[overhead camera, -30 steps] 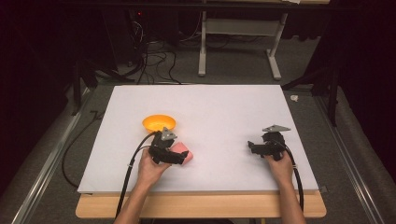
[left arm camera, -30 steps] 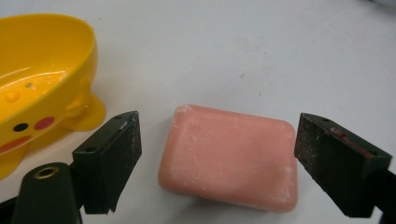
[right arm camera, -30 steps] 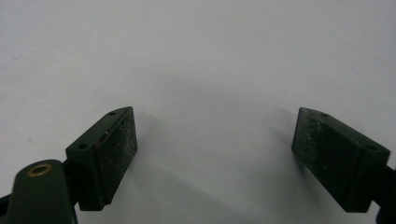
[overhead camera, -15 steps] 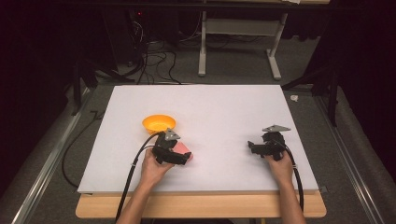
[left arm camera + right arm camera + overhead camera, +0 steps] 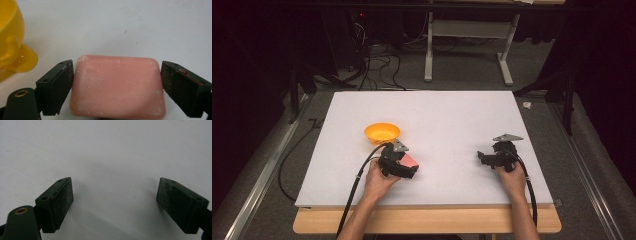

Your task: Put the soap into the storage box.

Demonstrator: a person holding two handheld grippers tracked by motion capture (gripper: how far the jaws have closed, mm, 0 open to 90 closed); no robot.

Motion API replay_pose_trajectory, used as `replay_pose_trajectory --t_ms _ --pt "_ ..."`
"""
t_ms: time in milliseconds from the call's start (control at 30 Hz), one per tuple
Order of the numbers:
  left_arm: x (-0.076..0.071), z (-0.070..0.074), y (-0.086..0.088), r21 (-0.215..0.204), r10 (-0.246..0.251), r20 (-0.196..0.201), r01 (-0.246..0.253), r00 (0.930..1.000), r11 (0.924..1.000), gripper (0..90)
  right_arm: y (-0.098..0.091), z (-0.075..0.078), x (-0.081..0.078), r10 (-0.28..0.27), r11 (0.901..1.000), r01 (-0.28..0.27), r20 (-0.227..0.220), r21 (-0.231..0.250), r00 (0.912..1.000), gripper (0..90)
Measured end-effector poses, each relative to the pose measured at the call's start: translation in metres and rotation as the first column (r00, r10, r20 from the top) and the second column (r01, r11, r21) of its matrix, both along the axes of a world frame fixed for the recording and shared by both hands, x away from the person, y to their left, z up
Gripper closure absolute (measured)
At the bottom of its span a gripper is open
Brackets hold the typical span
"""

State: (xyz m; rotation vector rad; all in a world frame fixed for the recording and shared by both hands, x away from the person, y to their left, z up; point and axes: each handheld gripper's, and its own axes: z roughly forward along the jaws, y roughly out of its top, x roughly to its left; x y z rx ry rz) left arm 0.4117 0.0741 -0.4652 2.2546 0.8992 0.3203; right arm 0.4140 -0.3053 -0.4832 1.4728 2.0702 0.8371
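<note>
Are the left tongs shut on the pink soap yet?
Not yet: the left tongs straddle the pink soap, a sliver of gap at the right jaw.

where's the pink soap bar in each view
High view: the pink soap bar lies low and left of centre, under the left gripper, just below the orange bowl.
Left gripper view: lower centre, between the open jaws.
Right gripper view: not in it.
Shared landmark: the orange bowl, at the upper left edge of the left gripper view.
</note>
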Motion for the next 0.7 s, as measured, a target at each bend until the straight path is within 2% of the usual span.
replay_pose_trajectory --t_ms 100,267,700 --pt "0.0 -0.001 -0.001 0.002 0.004 0.0 -0.004 1.0 1.0 13.6 0.0 0.0 0.0 0.0 1.0 0.0 0.0 0.0 1.0 14.5" --pt "0.0 -0.004 -0.004 0.029 0.003 0.003 -0.003 1.0 0.9996 13.4 0.0 0.0 0.0 0.0 1.0 0.0 0.0 0.0 1.0 14.5" --pt "-0.004 -0.013 -0.002 0.033 0.029 0.001 -0.029 0.9996 0.999 13.4 0.0 0.0 0.0 -0.001 1.0 0.001 0.0 0.0 1.0 14.5"
